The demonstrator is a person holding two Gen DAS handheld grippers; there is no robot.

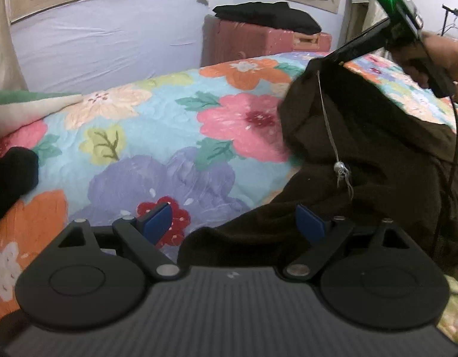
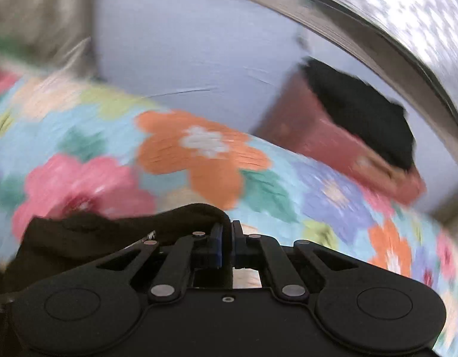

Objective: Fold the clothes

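Left gripper [image 1: 233,223]: seen at the bottom centre of the left wrist view; jaws spread wide, nothing between them. The blue pads [image 1: 157,223] are set above the bedspread and the near edge of the garment.

Right gripper [image 2: 226,239]: seen at the bottom centre of the right wrist view; jaws nearly closed on a fold of the garment [image 2: 124,229]. In the left wrist view it is seen at the upper right [image 1: 337,58], held by a hand [image 1: 446,56], with a green light lit on its body.

Garment [image 1: 363,160]: dark brown, crumpled, placed at the right of the left wrist view; its upper corner is lifted by the right gripper, the rest is spread on the bed. A silver cord [image 1: 333,136] with a bead is hung down its front.

Bedspread [image 1: 139,136]: floral, in pink, orange, purple and blue; the bed is covered by it.

Black cloth [image 1: 11,178]: seen at the left edge of the left wrist view, on the bed.

Folded black clothes [image 1: 267,17]: stacked on a red block [image 1: 244,41], upper centre, against a lilac wall [image 1: 110,38].

The right wrist view is blurred.
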